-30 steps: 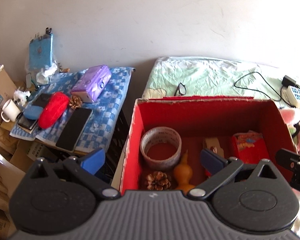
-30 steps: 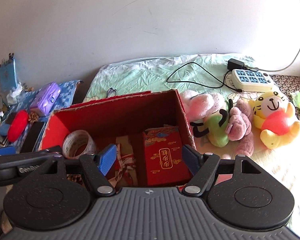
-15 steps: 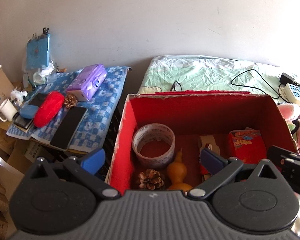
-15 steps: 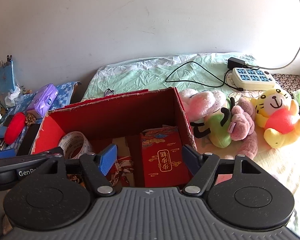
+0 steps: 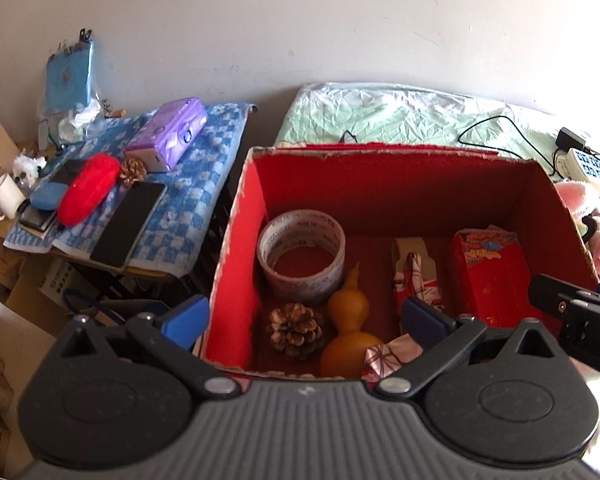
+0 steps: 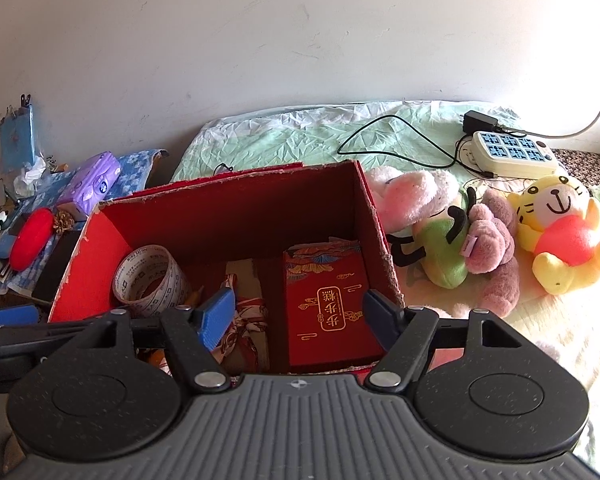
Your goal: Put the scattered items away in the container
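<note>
over the near edge of the red box we hold our left gripper with its blue fingers spread wide and nothing between them, one finger outside the box's left wall and the other above its floor; beside it our right gripper hangs over the same box, also spread apart and empty, its fingers on either side of the red packet when seen from its own camera. inside the box we see a roll of tape lying flat at the left, a pine cone near the front, an orange gourd just beside it and touching the tape, a folded patterned cloth in the middle, and the red packet at the right wall. left of the box, on a blue checked cloth, lie a purple tissue pack, a second pine cone, a red case, a dark phone and a blue case, with a white mug further left. right of the box, on the bed, lie a pink and green plush toy against the box wall and a yellow plush tiger well apart from it, with a white power strip and its black cable behind them on the green sheet
</note>
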`<action>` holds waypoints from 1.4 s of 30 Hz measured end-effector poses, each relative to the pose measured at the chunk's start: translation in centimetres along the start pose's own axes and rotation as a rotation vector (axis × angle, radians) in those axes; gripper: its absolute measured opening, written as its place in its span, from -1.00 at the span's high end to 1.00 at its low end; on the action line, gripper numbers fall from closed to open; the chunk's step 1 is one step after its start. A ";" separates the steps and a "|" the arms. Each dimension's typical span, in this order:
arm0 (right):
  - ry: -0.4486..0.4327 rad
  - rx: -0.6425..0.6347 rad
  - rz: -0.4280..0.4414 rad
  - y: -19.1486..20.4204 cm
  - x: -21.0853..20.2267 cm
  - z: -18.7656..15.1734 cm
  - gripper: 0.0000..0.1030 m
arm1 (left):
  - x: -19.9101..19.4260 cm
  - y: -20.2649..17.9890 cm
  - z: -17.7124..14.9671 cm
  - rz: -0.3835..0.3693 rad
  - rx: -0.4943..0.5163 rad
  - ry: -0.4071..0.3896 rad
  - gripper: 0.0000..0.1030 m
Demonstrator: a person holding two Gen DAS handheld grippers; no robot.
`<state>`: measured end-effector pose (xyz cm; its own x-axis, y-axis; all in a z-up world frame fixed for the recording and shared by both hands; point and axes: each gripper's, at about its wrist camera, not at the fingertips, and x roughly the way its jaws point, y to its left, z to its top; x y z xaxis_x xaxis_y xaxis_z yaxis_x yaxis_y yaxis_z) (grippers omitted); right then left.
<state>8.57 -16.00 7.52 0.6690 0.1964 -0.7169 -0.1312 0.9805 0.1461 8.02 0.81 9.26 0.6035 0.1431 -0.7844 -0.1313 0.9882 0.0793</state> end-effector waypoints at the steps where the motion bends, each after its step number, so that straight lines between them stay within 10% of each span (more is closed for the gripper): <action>1: 0.003 0.004 0.003 -0.1 0.0 -0.1 -0.40 | 0.0 0.0 -0.1 -0.001 0.002 0.005 -0.96; 42: 0.027 -0.049 -0.037 1.5 1.7 1.8 -0.29 | 2.3 2.9 2.3 0.029 0.004 0.014 -0.96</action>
<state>10.81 -14.24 7.74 0.6542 0.1592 -0.7394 -0.1429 0.9860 0.0859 10.78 4.13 9.12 0.5881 0.1705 -0.7906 -0.1455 0.9839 0.1040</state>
